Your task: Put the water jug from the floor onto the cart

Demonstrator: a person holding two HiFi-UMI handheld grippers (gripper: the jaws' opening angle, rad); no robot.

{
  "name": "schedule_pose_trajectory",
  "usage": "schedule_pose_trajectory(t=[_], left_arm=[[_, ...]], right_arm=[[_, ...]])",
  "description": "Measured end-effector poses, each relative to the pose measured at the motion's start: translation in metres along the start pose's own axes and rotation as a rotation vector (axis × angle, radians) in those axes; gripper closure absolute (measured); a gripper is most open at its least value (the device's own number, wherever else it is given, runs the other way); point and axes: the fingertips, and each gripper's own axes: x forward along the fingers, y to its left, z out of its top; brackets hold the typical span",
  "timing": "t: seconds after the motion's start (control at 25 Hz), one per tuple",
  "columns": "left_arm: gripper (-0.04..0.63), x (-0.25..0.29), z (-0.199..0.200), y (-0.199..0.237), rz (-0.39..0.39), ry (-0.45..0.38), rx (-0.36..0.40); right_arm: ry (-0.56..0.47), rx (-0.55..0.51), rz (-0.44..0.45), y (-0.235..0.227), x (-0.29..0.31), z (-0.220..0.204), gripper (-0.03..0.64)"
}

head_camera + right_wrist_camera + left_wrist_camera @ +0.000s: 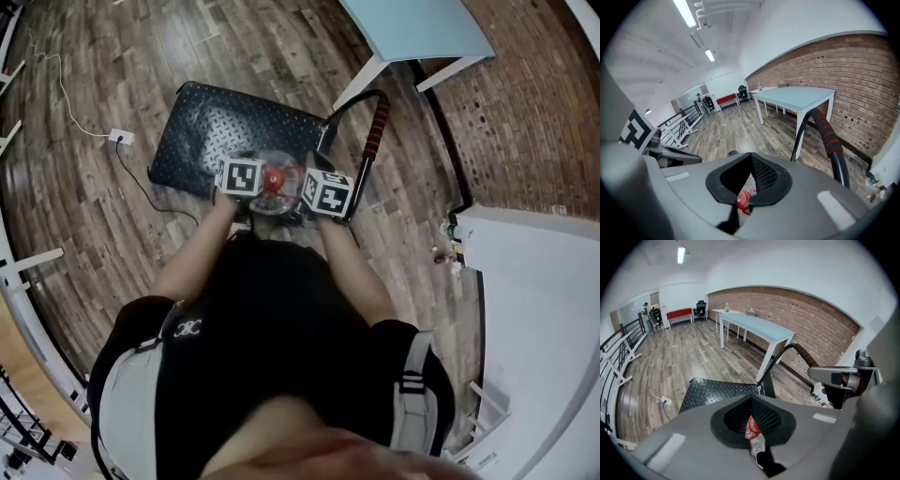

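Observation:
Seen from the head view, a clear water jug (273, 165) with a red cap hangs just above the near edge of the black diamond-plate cart (220, 131). My left gripper (255, 185) and right gripper (302, 189) close in on its top from either side. In the left gripper view the left gripper (751, 420) is shut, with the jug's crinkled red-and-white cap seal (754, 437) pinched in the seam. In the right gripper view the right gripper (743, 197) is shut too, the red cap (744, 199) showing at its seam. The jug's body is mostly hidden.
The cart's black handle with red grip (375, 122) rises at its right end, just past my right gripper. A light-blue table (412, 23) stands beyond it. A power strip and cable (120, 138) lie on the wood floor to the left. White furniture (534, 300) fills the right.

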Motion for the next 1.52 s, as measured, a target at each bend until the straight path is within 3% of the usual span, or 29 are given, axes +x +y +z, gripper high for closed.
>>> schedule_pose_trajectory(t=[0.36, 0.64, 0.88, 1.24, 1.52], left_arm=[[0.594, -0.060, 0.087, -0.035, -0.068, -0.213, -0.010], [0.594, -0.069, 0.086, -0.038, -0.063, -0.215, -0.032], [0.594, -0.073, 0.082, -0.029, -0.022, -0.210, 0.004], [0.594, -0.068, 0.064, -0.021, -0.027, -0.173, -0.033], [0.594, -0.068, 0.058, -0.021, -0.040, -0.160, -0.048]], right_arm=[[-0.204, 0.042, 0.076, 0.002, -0.048, 0.085, 0.604], [-0.211, 0.027, 0.102, 0.007, -0.051, 0.094, 0.604], [-0.193, 0.037, 0.134, 0.016, -0.048, 0.088, 0.604], [-0.168, 0.066, 0.150, 0.022, -0.041, 0.077, 0.604], [-0.151, 0.014, 0.136, 0.027, -0.040, 0.070, 0.604]])
